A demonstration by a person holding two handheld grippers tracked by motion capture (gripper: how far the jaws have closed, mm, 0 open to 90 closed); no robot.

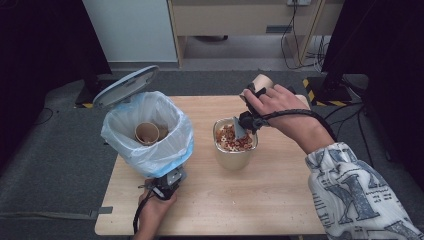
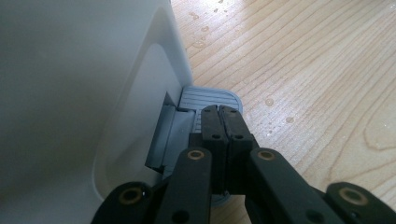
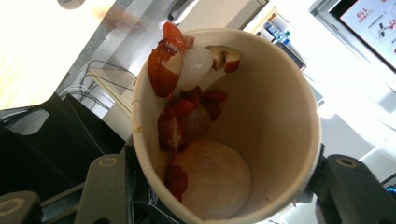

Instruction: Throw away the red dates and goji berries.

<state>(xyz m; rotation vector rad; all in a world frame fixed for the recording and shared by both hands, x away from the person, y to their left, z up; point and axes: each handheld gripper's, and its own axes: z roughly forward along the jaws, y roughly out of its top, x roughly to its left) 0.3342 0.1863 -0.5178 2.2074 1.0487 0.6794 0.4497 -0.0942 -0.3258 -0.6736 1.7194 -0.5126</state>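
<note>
The wooden table [image 1: 280,200] carries the whole job, and the biggest thing on it is the white pedal bin [image 1: 150,145], lined with a pale plastic bag, its grey lid [image 1: 125,86] tipped up and back. The left gripper [image 2: 219,109] rests on the grey ribbed pedal [image 2: 212,97] at the bin's foot with its jaws pressed together and nothing between them; to do this step well it should press steadily, so the lid does not drop while the other hand works. Inside the bag lies an empty brown paper cup [image 1: 147,133], mouth up. Right of the bin, apart from it, stands a clear container [image 1: 235,145], pale liquid below and a layer of red and white food scraps [image 1: 234,139] on top. The right gripper [image 1: 252,107] hovers just over that container, its jaws clamped on the wall of a second paper cup [image 3: 224,126], which is tilted with its mouth toward the container. In the right gripper view, red fruit pieces [image 3: 175,112] and pale translucent lumps [image 3: 196,65] cling to the cup's side and rim. Those look sticky, so I judge a steeper tilt or a light shake directly above the container is needed before the cup goes to the bin. Small water drops [image 2: 268,101] dot the wood near the pedal.
</note>
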